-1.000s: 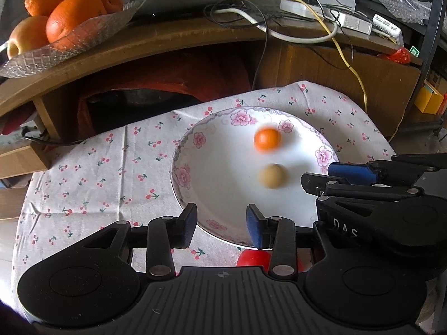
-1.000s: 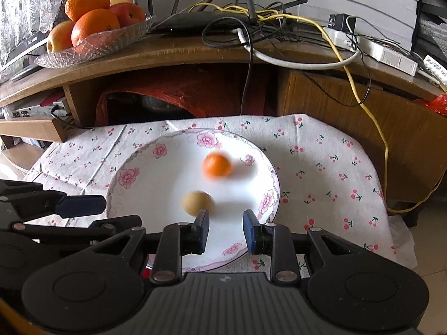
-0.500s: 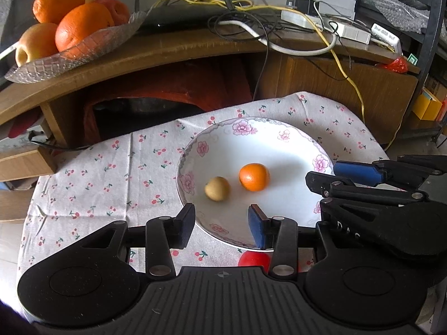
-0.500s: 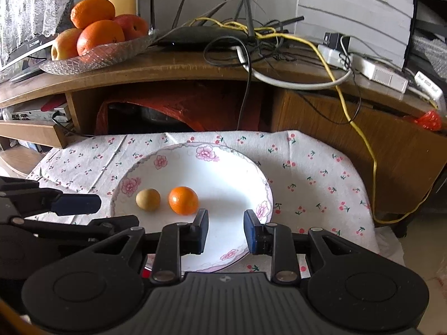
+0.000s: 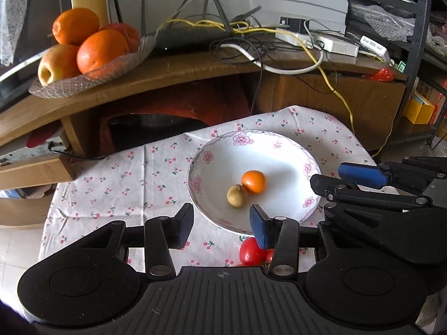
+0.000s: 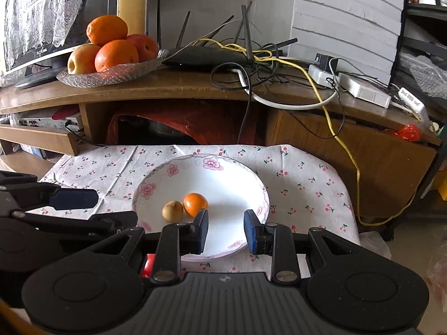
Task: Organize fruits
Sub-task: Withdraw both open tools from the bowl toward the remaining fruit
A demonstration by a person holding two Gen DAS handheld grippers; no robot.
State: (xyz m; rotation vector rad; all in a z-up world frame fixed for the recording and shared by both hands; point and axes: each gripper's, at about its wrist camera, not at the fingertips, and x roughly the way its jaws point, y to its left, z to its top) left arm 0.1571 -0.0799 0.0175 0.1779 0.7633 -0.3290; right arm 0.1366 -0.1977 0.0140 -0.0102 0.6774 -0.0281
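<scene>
Both tongs were open and held nothing: the left tongs (image 5: 221, 221) hung just over the near rim of the flowered plate (image 5: 282, 142), and the right tongs (image 6: 225, 230) hung over the same near rim, a little more to the right side of it. Inside the plate a small orange fruit (image 5: 253, 181) and a small tan fruit (image 5: 236, 195) lay touching each other, near the middle. Just outside the near rim of the plate, on the table with the cherry cloth (image 5: 117, 184), red fruits (image 5: 252, 252) were half hidden behind the left tongs. I judged that two fruits were already placed and the red ones were next. This move would ask the left tongs to draw back from the plate, go down around one red fruit and close gently, because round fruit rolls easily.
</scene>
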